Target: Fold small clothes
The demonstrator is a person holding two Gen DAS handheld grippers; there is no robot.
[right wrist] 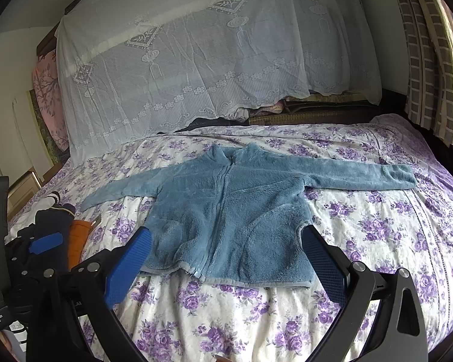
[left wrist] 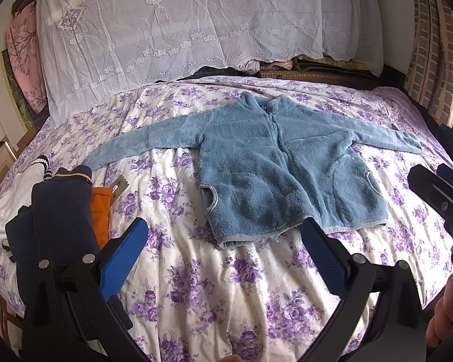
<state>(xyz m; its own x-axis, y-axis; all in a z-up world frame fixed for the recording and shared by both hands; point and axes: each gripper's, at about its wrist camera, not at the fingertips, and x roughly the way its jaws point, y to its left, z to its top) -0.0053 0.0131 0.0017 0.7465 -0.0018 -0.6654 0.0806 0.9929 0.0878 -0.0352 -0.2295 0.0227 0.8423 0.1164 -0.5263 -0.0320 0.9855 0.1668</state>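
Both gripper pairs gape wide, empty, above jacket.

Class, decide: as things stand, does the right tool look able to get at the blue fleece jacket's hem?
Probably yes. The right tool is open, and the blue fleece jacket lies flat, its hem between the fingers with nothing in front.
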